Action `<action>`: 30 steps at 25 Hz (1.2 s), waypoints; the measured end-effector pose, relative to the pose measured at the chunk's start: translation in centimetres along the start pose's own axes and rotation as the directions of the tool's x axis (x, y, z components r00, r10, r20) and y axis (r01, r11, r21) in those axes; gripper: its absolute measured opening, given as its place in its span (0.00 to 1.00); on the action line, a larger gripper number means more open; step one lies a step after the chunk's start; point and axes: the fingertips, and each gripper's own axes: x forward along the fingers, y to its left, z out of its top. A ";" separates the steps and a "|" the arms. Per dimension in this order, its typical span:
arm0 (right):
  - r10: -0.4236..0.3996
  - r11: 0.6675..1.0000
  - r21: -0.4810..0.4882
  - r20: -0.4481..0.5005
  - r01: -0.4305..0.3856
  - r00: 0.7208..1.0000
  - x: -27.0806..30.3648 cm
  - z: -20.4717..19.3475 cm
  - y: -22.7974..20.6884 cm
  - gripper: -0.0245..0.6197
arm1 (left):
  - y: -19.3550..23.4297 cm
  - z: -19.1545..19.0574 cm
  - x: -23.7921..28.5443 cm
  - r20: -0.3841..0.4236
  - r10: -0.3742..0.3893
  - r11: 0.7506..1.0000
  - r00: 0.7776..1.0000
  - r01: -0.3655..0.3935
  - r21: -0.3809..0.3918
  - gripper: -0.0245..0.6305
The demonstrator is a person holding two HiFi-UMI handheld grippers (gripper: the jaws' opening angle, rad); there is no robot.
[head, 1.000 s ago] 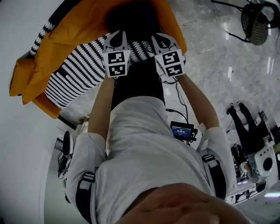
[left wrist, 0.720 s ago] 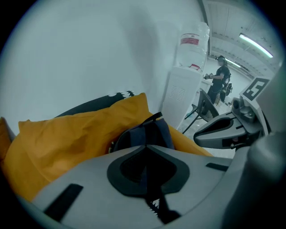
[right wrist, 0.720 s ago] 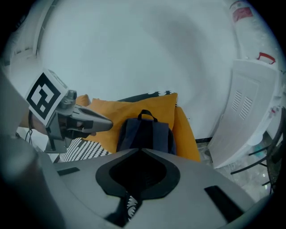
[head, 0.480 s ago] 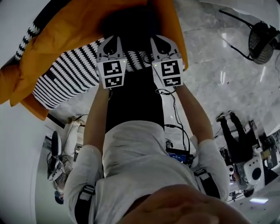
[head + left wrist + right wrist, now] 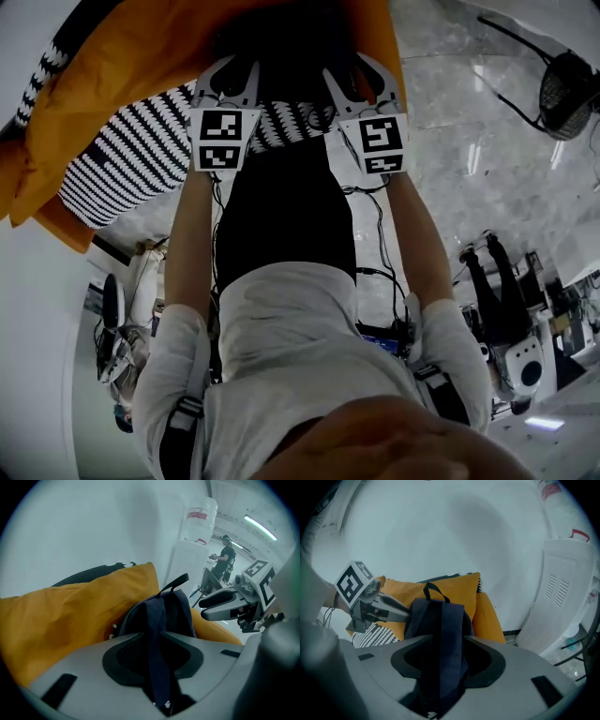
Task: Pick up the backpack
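The dark navy backpack point(image 5: 281, 37) rests upright against the orange seat point(image 5: 122, 66), its top loop point(image 5: 433, 591) standing up. My left gripper point(image 5: 228, 80) is at its left side and my right gripper point(image 5: 361, 77) at its right. In the left gripper view one shoulder strap point(image 5: 157, 667) runs down between the jaws of the left gripper point(image 5: 157, 654), with dark gaps on both sides; these jaws are opening. In the right gripper view the other strap point(image 5: 440, 667) hangs loose between the wide, opening jaws of the right gripper point(image 5: 440, 660).
A black-and-white striped cushion point(image 5: 131, 159) lies on the orange seat, near its front. A white water dispenser point(image 5: 562, 597) stands right of the seat by the wall. A black chair point(image 5: 567, 94) and another person point(image 5: 506, 300) are on the marble floor to the right.
Both grippers sank with the backpack toward the orange seat, shifting up in the head view. Their jaws have spread apart from the straps.
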 end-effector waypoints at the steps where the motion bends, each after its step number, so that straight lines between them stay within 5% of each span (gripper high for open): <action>1: 0.003 1.000 -0.003 -0.009 -0.003 1.000 0.3 -0.3 0.0 0.36 | 0.0 0.1 0.2 0.003 -0.002 1.000 1.000 0.002 0.010 0.21; 5: 0.017 1.000 0.004 -0.017 -0.017 1.000 1.5 -0.4 0.1 0.38 | -0.2 1.0 1.1 0.054 -0.009 1.000 0.999 0.008 0.025 0.32; 17: 0.032 0.999 0.031 -0.029 -0.031 0.999 4.7 0.6 -1.5 0.38 | 0.0 1.9 3.9 0.050 -0.007 1.000 0.999 0.006 0.010 0.32; 24: 0.168 0.985 0.036 -0.040 -0.167 0.985 5.1 2.9 0.8 0.31 | -0.1 3.3 2.7 0.064 -0.140 0.990 0.988 0.142 -0.021 0.32; 30: 0.215 0.976 0.052 -0.032 -0.213 0.976 4.5 4.7 0.7 0.23 | 0.4 4.9 2.4 0.081 -0.056 0.998 0.995 0.057 -0.009 0.14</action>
